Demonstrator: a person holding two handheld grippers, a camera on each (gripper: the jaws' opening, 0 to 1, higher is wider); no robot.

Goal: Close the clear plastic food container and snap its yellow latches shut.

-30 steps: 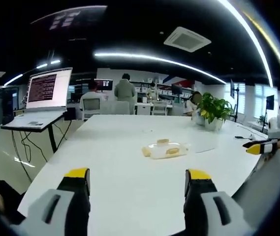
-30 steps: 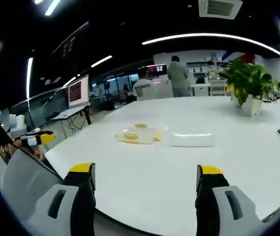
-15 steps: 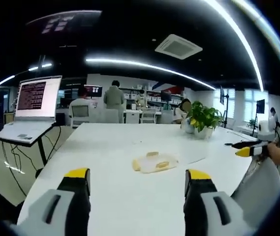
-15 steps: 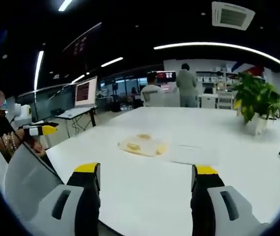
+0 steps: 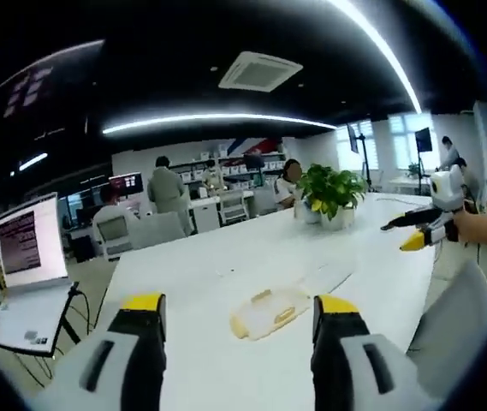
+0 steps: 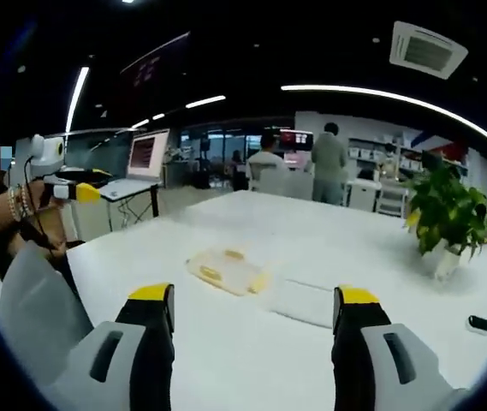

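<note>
While both our grippers hang wide open and empty, left gripper (image 5: 230, 318) and right gripper (image 6: 253, 306), the container (image 5: 266, 310) lies on the white table (image 6: 329, 248), well short of the potted plant (image 6: 446, 214). We judge it light, thin, slippery: press lid, then yellow latches.

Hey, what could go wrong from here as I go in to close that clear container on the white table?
The container sits loose on the smooth white table, so a one-sided push on a yellow latch may slide it rather than snap it. The clear lid is faint against the white surface, so it is easy to misjudge. Both the left gripper and right gripper are apart from it, open.
</note>
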